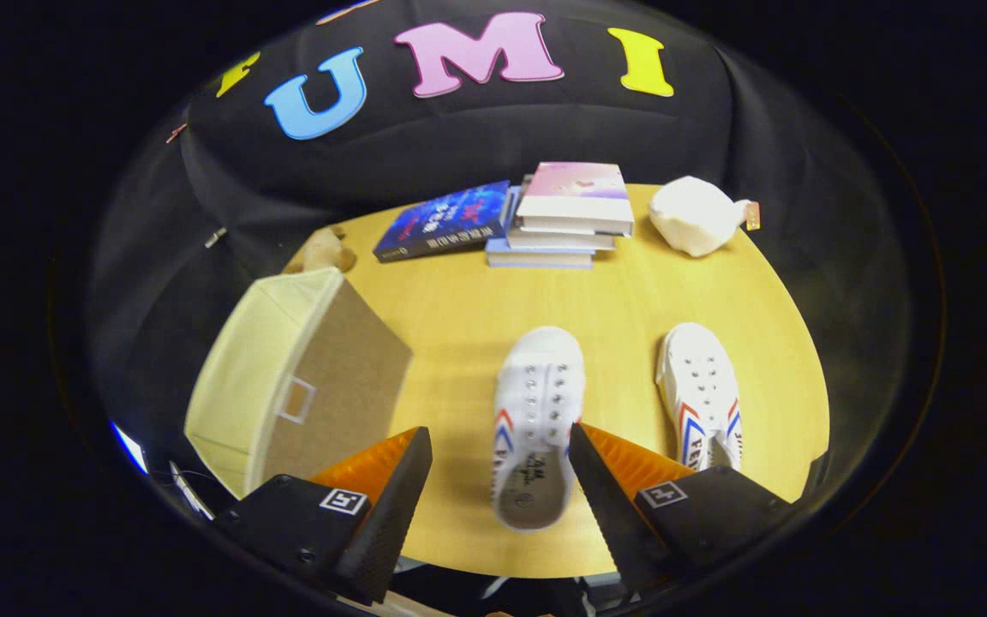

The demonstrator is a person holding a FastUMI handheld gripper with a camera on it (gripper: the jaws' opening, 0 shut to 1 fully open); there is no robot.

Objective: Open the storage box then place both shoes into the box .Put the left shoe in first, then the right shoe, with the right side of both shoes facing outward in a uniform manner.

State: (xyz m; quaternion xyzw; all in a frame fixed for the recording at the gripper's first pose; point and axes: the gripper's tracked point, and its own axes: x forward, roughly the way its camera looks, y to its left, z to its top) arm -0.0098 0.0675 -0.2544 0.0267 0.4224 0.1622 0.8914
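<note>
Bench carries everything. Box sits left of the left shoe, lying on its side, apparently open. Books and a white bag lie well beyond that shoe. Right shoe is beside it, apart. Gripper has fingers spread, empty, straddling the left shoe's heel. Risk: one finger clips the heel and skews the shoe, spoiling its facing.

We see two white canvas shoes with red and blue stripes lying toes away on the counter: one between our claw's open fingers, the other to its right. The beige box sits left, apart.
</note>
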